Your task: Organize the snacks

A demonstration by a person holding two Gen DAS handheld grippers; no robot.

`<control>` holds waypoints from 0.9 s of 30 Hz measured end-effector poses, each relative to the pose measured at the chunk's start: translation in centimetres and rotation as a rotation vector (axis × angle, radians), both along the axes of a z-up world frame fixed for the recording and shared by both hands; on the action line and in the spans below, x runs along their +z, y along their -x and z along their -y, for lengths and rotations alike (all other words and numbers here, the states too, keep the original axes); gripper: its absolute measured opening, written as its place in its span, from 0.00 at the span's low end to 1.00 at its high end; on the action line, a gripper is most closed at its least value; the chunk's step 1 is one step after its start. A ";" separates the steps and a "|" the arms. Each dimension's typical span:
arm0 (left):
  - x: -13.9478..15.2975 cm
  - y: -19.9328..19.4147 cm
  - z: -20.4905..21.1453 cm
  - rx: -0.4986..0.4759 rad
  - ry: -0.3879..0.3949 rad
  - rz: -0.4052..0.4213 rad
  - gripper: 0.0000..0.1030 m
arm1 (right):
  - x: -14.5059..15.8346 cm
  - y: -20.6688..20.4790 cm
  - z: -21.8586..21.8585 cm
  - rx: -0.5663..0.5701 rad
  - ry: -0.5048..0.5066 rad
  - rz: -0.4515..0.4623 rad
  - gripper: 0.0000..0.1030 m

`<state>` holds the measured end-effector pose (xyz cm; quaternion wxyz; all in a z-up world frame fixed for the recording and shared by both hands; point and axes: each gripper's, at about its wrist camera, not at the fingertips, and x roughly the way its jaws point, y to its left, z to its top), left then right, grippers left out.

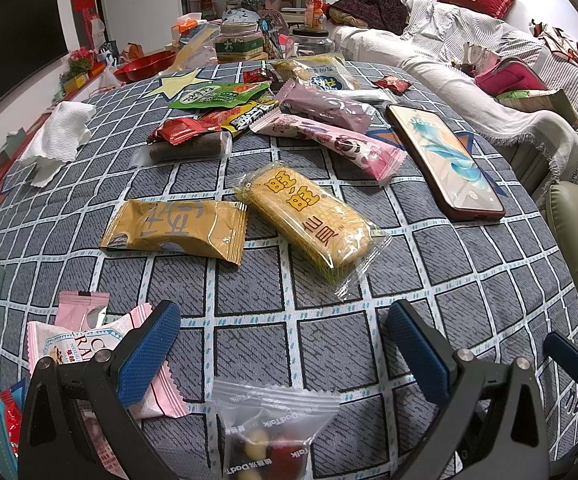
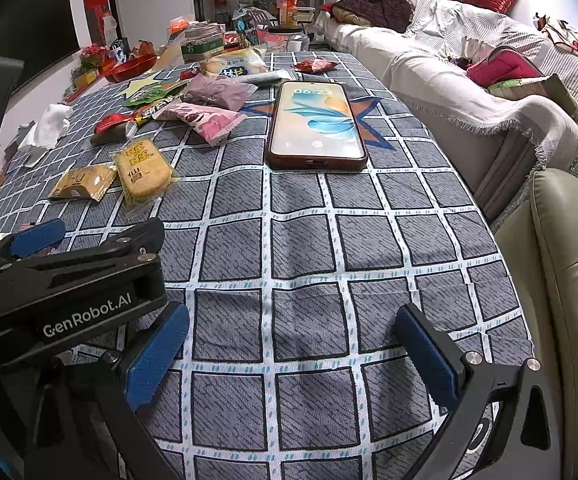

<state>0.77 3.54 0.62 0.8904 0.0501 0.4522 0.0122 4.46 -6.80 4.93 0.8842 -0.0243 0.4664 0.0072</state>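
Snack packs lie scattered on a grey checked tablecloth (image 1: 321, 344). In the left wrist view, a yellow rice cracker pack (image 1: 309, 220) and a gold pack (image 1: 177, 232) lie ahead of my open, empty left gripper (image 1: 285, 348). Pink packs (image 1: 101, 344) lie by its left finger, and a clear zip bag of candies (image 1: 273, 432) lies under it. Farther off is a pile of several packs (image 1: 273, 116). My right gripper (image 2: 293, 352) is open and empty over bare cloth; the left gripper's body (image 2: 69, 280) shows at its left.
A phone (image 1: 445, 160) in a red case lies on the right of the table, screen lit. A white tissue (image 1: 57, 140) lies at the left. Jars, a red bowl (image 1: 145, 66) and a bottle stand at the far end. A sofa (image 2: 469, 92) runs along the right.
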 end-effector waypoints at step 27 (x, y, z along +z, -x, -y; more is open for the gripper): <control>3.8 7.1 -10.4 0.045 0.184 -0.442 1.00 | 0.7 -1.1 0.8 -0.015 -0.083 -0.494 1.00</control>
